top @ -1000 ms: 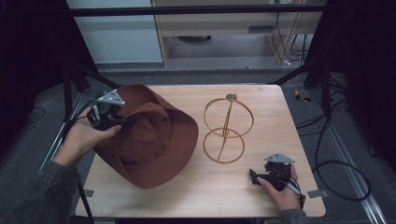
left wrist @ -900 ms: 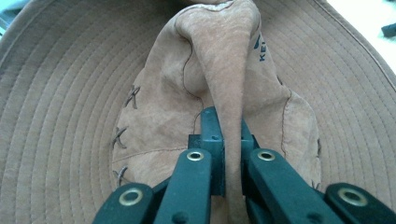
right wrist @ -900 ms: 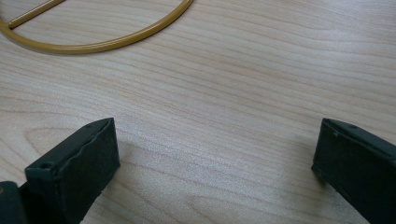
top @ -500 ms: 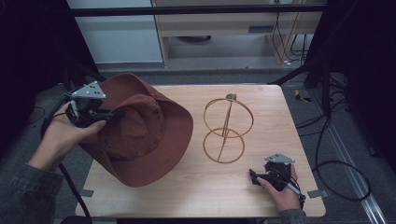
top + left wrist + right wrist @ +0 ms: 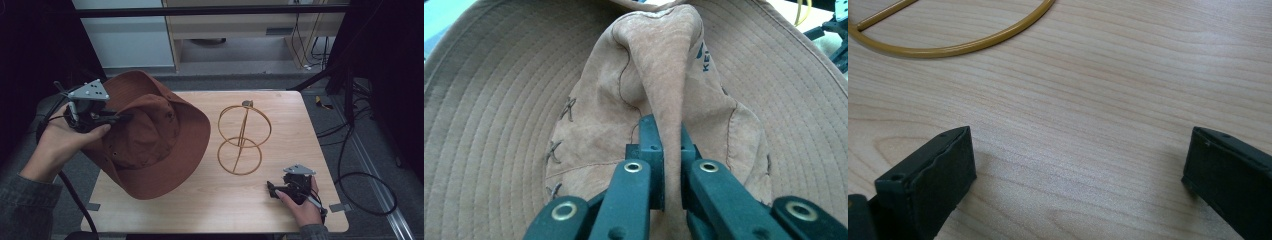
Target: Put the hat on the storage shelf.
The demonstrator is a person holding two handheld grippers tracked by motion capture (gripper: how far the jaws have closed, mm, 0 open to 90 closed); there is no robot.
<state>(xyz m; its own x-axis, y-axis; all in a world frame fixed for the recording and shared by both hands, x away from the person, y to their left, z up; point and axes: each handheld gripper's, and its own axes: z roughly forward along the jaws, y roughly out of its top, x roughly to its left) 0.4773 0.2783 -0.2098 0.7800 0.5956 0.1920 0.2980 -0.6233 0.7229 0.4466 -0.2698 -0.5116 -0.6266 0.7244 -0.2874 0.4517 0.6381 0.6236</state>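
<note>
Left gripper (image 5: 117, 119) at table's 9 o'clock, jaws pinched on fold of brown hat (image 5: 150, 132) crown. Hat tilted, far brim raised, near brim on table (image 5: 210, 210). Gold wire stand (image 5: 243, 137) at hat's 3 o'clock, apart. Right gripper (image 5: 272, 190) at table's 5 o'clock, jaws wide, holding nothing.

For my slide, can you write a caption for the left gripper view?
The left gripper pinches a fold in the top of a brown hat.
</note>
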